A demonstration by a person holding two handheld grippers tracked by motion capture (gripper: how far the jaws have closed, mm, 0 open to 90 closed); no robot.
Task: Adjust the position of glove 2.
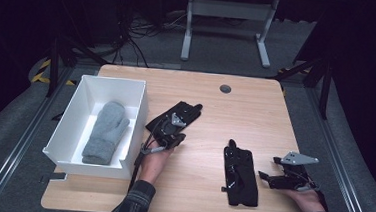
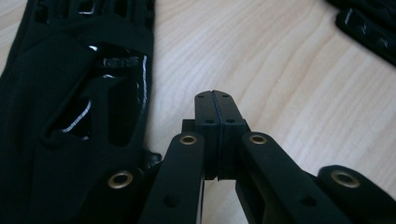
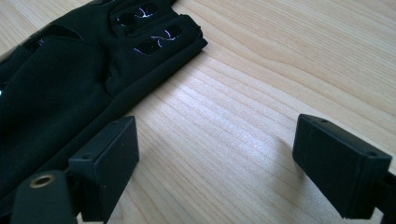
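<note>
Box, white and open-topped, sits at the table's left edge with a grey mitten inside; the high view alone shows this. Just right of it, the left gripper hangs over the near end of a black glove. The left gripper view shows the jaws pressed flat together on nothing, the glove beside them at the left. Bare wood lies open between the two gloves. A second black glove lies near the right front edge. Right gripper rests just right of it, jaws spread wide and empty; its own view shows the glove beside the left pad.
</note>
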